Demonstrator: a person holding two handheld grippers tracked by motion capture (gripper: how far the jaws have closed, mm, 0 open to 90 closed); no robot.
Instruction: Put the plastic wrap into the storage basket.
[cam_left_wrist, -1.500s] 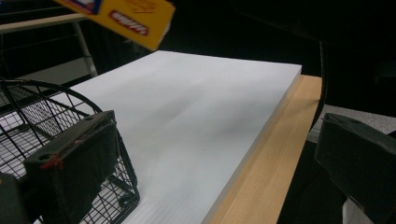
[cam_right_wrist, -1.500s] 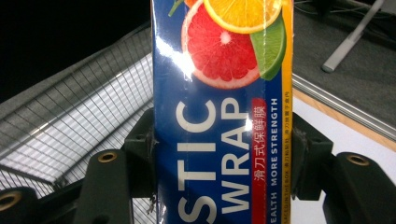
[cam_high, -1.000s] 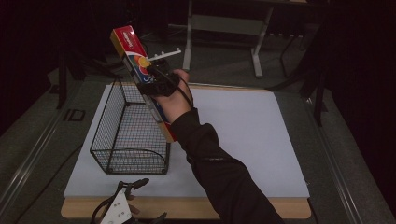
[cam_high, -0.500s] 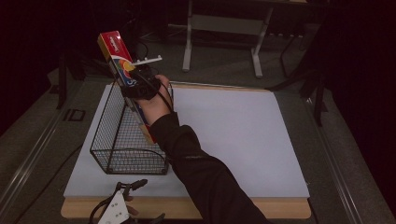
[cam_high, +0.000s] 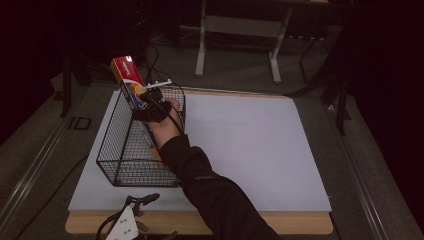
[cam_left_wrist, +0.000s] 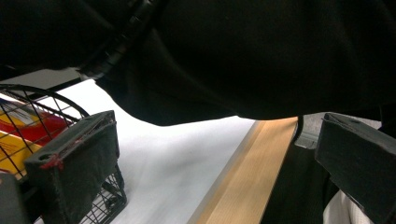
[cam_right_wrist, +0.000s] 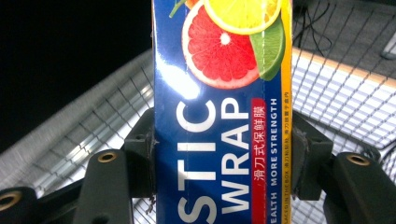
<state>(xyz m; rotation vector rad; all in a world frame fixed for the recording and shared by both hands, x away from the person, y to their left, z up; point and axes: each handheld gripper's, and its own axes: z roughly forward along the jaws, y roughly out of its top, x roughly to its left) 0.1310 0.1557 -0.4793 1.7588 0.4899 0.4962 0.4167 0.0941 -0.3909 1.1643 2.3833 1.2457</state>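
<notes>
High view: we see the plastic wrap box, long and narrow w/ a red top end and blue lower part, tilted up and to the left, its upper end sticking out above the far rim of the wire basket. Its lower part dips inside the basket at the far right corner. In the right gripper view the box runs straight up between the two black fingers, one pad pressed on each long side, so our right gripper is clamped on it. Print on the face reads "WRAP" plus a grapefruit, lemon and lime pic; basket mesh lies behind and below.

Basket is black wire, rectangular, open top, standing on the left part of the white mat. Mat covers most of the wooden tabletop, w/ a wood strip bare along the near edge. Our right sleeve crosses from bottom centre up to the basket's right side.

Our left gripper sits at the near tabletop edge, just in front of the basket's near wall, grey plate on top. In the left gripper view its fingers stand well apart w/ nothing between them; basket corner is just behind the left one, the dark sleeve overhead.
</notes>
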